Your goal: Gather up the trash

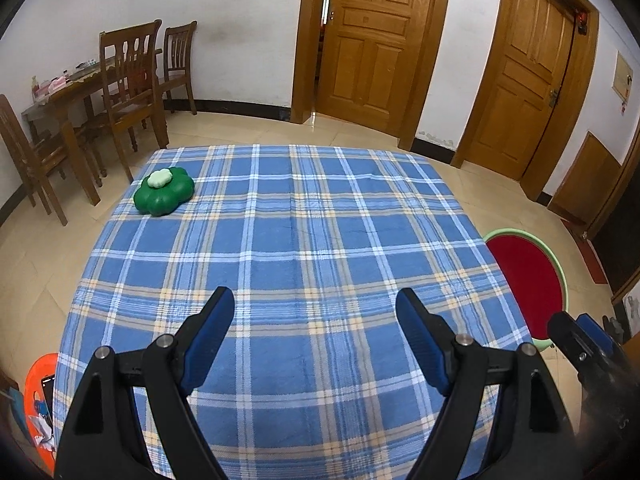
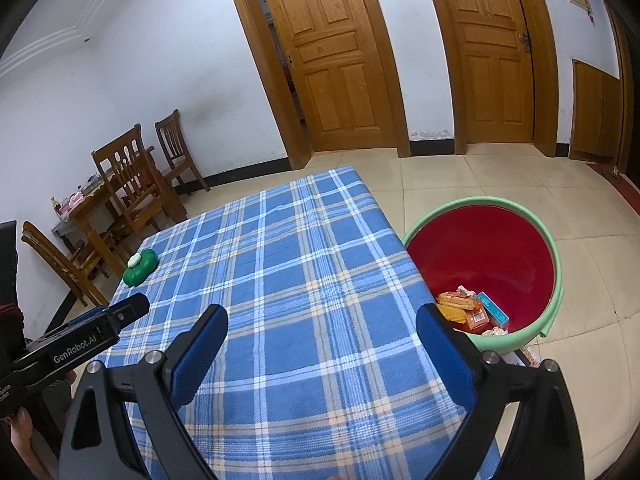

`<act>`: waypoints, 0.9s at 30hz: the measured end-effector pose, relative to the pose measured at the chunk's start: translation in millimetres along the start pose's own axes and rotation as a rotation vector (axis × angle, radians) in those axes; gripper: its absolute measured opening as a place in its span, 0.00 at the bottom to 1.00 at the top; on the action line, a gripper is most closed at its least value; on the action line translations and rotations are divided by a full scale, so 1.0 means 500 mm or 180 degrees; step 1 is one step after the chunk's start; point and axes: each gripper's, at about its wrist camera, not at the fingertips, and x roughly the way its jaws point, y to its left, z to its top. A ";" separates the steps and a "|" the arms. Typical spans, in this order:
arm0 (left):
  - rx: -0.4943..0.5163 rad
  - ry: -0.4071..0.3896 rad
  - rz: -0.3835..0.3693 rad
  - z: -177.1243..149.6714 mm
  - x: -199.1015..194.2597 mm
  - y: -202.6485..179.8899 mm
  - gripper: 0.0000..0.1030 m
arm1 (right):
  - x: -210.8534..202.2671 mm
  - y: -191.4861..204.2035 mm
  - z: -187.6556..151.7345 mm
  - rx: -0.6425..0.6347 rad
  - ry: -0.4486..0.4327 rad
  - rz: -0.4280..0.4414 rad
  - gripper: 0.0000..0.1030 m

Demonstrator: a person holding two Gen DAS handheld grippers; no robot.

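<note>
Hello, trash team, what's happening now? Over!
Left gripper open, empty. Right gripper open, empty. Wrappers in red bin. Only green clover box on tablecloth; nothing blocking.

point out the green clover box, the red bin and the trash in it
green clover box [image 1: 162,196], left wrist view, front side
red bin [image 2: 480,248], right wrist view, inner wall
trash [image 2: 472,308], right wrist view, orange wrappers

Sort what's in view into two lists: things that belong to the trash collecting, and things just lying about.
Part of the job:
- red bin with the green rim, on the floor beside the table
- wrappers and small boxes already in the bin
- left gripper, open and empty
- right gripper, open and empty

Just lying about:
- green clover-shaped container on the checked tablecloth
- wooden chairs
</note>
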 end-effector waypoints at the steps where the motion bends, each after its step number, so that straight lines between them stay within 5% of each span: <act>1: 0.0002 -0.0003 0.0001 0.000 -0.001 0.000 0.80 | 0.000 0.000 0.000 0.0001 0.0000 0.0001 0.94; 27: 0.0017 -0.0001 0.0006 0.000 -0.001 -0.002 0.80 | 0.000 0.001 -0.001 0.0005 0.0011 0.0003 0.94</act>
